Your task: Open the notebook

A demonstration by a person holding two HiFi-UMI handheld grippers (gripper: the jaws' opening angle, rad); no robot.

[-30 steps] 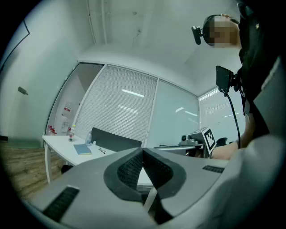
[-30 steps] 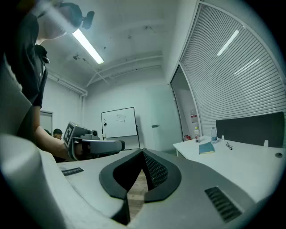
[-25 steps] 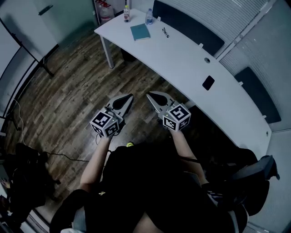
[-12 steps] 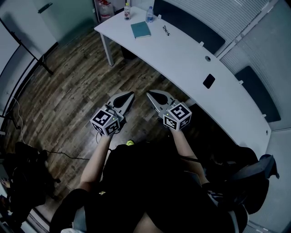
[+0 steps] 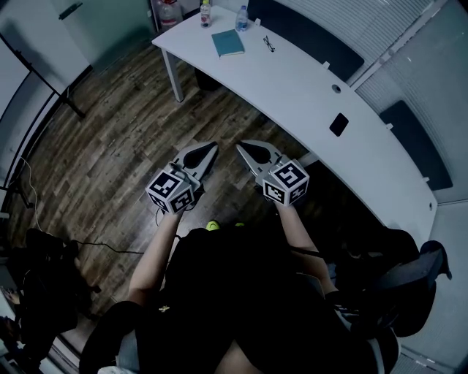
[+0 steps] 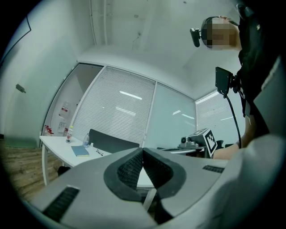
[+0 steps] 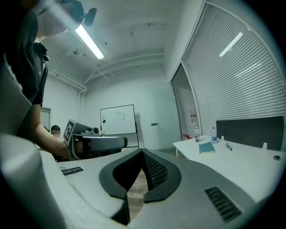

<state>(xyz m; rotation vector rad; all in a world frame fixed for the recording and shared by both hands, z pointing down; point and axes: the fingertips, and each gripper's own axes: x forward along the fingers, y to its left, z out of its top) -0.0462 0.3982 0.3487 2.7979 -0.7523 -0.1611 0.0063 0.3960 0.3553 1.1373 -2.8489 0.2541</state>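
Observation:
A closed teal notebook (image 5: pixel 228 44) lies flat near the far end of the long white table (image 5: pixel 307 95); it also shows as a small teal rectangle, notebook (image 6: pixel 80 151) and notebook (image 7: pixel 206 147), in the two gripper views. My left gripper (image 5: pixel 213 146) and right gripper (image 5: pixel 239 146) hang side by side over the wood floor, well short of the table. Both are shut with nothing between their tips. Each points level toward the table.
Two bottles (image 5: pixel 241 17) and a pair of glasses (image 5: pixel 268 44) lie near the notebook. A black phone (image 5: pixel 338 124) rests further along the table. A dark chair (image 5: pixel 409 285) stands at right, a whiteboard stand (image 5: pixel 44 80) at left, cables (image 5: pixel 95 248) on the floor.
The head view has shifted slightly, so the table and notebook sit a little higher in frame. Both grippers have stayed shut and nearly still.

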